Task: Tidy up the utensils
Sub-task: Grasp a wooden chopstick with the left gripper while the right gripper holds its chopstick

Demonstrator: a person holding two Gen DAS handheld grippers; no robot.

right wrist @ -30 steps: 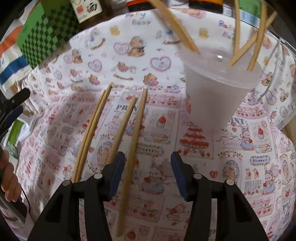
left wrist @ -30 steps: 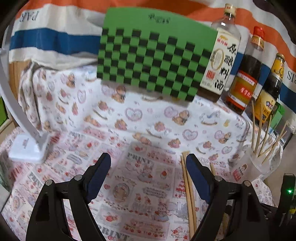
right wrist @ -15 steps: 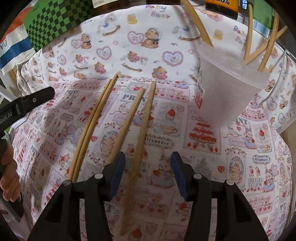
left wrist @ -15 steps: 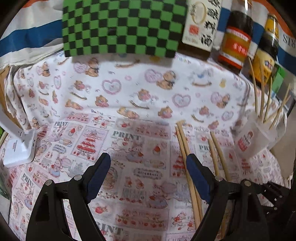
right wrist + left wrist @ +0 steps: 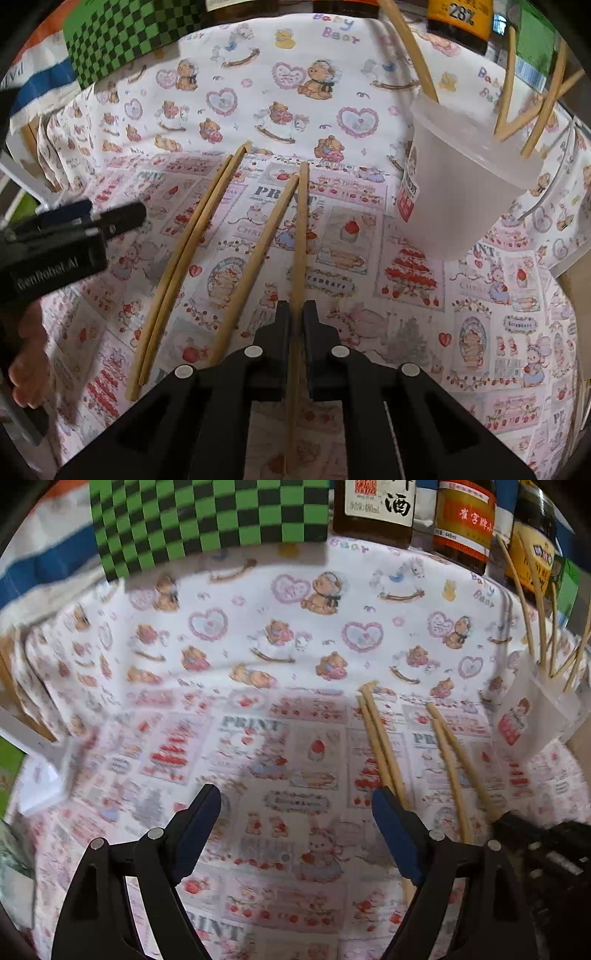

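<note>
Several wooden chopsticks lie on the patterned cloth. My right gripper (image 5: 296, 314) is shut on the rightmost chopstick (image 5: 301, 229), which runs between its pads toward the far side. Another chopstick (image 5: 258, 254) lies just left of it, and a touching pair (image 5: 188, 243) lies further left. A translucent plastic cup (image 5: 461, 192) at the right holds several more chopsticks. My left gripper (image 5: 295, 808) hovers open above the cloth with nothing between its fingers; the pair (image 5: 380, 738) passes under its right finger (image 5: 395, 830). The cup (image 5: 532, 716) stands at the far right of that view.
Sauce bottles (image 5: 461, 520) and a green-and-black checkered board (image 5: 207, 513) stand along the back. A white object (image 5: 40, 775) sits at the cloth's left edge. A hand (image 5: 26, 354) holds the left gripper's body (image 5: 55, 251) at the left of the right wrist view.
My right gripper's jaws have closed onto the rightmost chopstick. My left gripper has sunk and tilted down toward the cloth, staying open.
</note>
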